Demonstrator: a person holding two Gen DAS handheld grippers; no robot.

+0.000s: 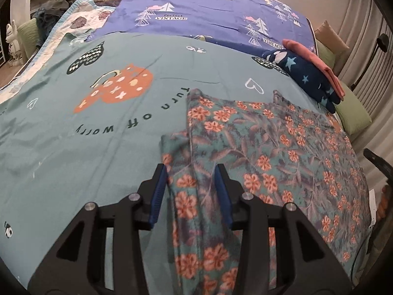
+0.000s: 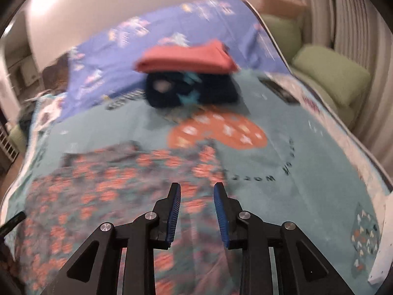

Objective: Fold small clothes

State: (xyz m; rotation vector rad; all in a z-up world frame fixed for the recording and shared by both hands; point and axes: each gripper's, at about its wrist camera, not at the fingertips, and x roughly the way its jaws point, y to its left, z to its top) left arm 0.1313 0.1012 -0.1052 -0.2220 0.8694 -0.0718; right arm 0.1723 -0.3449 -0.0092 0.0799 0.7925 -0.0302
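A floral garment point(image 1: 270, 147), teal with orange flowers, lies spread on the teal bedsheet point(image 1: 73, 147). My left gripper point(image 1: 191, 172) is open, its blue-padded fingers straddling a folded strip of the garment at its left edge. In the blurred right wrist view the same garment point(image 2: 98, 184) lies at lower left. My right gripper point(image 2: 197, 189) is open over the garment's right edge, with nothing held.
A folded pile, a pink garment point(image 1: 312, 59) on a navy star-print one point(image 1: 302, 73), sits at the far right of the bed; it also shows in the right wrist view point(image 2: 191, 56). A purple sheet point(image 1: 208, 7) covers the far end. Green cushions point(image 2: 331, 73) lie beside the bed.
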